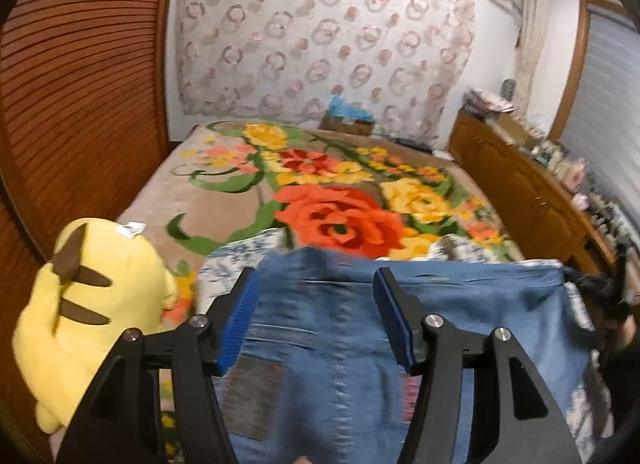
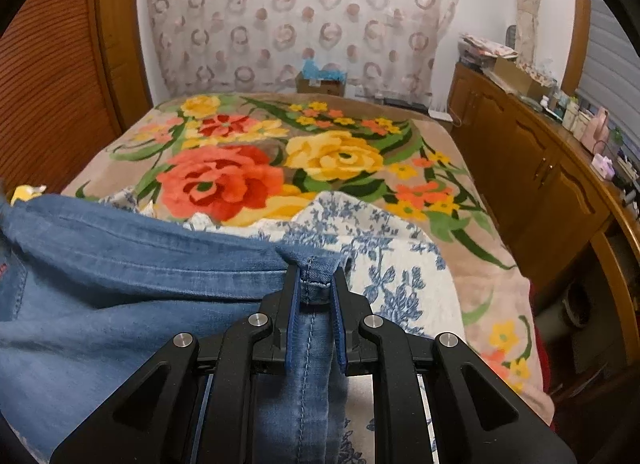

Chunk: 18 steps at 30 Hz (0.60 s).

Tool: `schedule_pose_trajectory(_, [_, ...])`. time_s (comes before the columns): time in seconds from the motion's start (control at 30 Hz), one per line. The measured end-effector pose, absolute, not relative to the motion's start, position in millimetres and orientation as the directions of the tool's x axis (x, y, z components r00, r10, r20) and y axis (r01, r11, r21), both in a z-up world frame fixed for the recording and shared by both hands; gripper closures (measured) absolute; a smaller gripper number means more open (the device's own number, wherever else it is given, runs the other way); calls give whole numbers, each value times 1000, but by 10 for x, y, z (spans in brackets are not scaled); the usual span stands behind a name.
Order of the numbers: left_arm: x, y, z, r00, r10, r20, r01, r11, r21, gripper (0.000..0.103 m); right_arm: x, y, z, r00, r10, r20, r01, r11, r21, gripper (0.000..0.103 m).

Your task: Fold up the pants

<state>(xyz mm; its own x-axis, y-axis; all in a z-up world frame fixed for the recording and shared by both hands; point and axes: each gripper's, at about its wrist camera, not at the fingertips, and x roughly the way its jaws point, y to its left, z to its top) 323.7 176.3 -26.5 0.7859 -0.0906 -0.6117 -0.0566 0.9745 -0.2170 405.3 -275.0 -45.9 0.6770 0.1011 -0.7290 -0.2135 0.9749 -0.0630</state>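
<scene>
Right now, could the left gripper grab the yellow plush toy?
Probably yes. The left gripper is open with nothing pinched, and the yellow plush toy sits close on its left with nothing between. It would only have to swing off the jeans.

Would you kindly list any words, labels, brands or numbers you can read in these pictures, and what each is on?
None can be read.
White tag on the yellow plush toy: print too small and blurred.
Patch on the jeans: blurred, nothing legible.
Items on the wooden cabinet: too small.
</scene>
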Motion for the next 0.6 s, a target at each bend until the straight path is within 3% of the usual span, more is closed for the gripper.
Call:
schedule_pose_trajectory(0.3, [3166, 1377, -249, 774, -141, -617, 31, 982, -185, 45, 4010, -2828, -363, 716, 122, -688, -189, 982, -23, 89])
schedule_pose_trajectory(0.6, [2926, 1171, -539, 738, -86, -669, 2, 992, -125, 45, 3762, -2972, -314, 687, 156, -710, -205, 979, 16, 65])
